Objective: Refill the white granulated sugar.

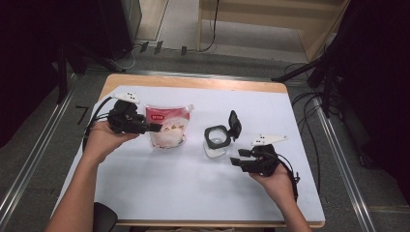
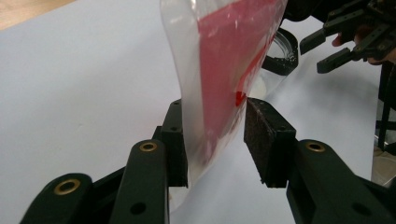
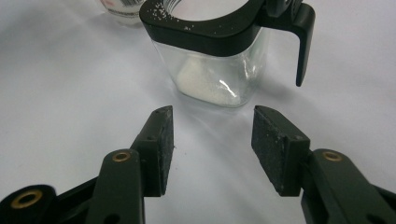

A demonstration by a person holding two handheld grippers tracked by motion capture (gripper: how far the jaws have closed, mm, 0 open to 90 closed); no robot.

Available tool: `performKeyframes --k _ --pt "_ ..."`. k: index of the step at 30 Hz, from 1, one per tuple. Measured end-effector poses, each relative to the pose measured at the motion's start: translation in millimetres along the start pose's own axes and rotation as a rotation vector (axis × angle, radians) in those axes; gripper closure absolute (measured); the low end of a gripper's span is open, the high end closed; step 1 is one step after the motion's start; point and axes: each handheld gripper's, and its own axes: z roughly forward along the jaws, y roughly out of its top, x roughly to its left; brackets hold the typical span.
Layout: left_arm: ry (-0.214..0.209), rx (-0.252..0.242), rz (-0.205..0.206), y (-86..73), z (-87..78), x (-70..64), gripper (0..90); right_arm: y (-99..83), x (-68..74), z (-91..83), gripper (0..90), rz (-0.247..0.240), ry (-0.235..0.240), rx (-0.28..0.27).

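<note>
Refill bag and open jar on the white table.

The left gripper (image 2: pixel 215 140) has its jaws set around the red-and-clear pouch's (image 1: pixel 167 126) edge, one pad touching, not yet clamped. The right gripper (image 3: pixel 210 149) hovers wide apart just short of the glass jar (image 3: pixel 219 70), lid flipped up. Next, likely: pinch the pouch, steady the jar.
</note>
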Motion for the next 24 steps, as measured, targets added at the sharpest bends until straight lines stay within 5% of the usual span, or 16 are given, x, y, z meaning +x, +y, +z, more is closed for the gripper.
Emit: performKeyframes --k 5,14,24 --pt "0.003 0.009 0.018 2.2 11.1 0.3 59.4 -1.3 1.9 0.5 49.3 -0.005 -0.001 0.005" --pt "0.008 -0.025 0.045 4.4 16.5 -2.0 76.2 -0.4 6.0 5.2 49.3 -0.022 0.007 0.009" --pt "0.036 -0.034 -0.04 9.8 19.6 -4.3 90.0 4.1 20.9 6.9 51.2 -0.059 0.036 -0.015"
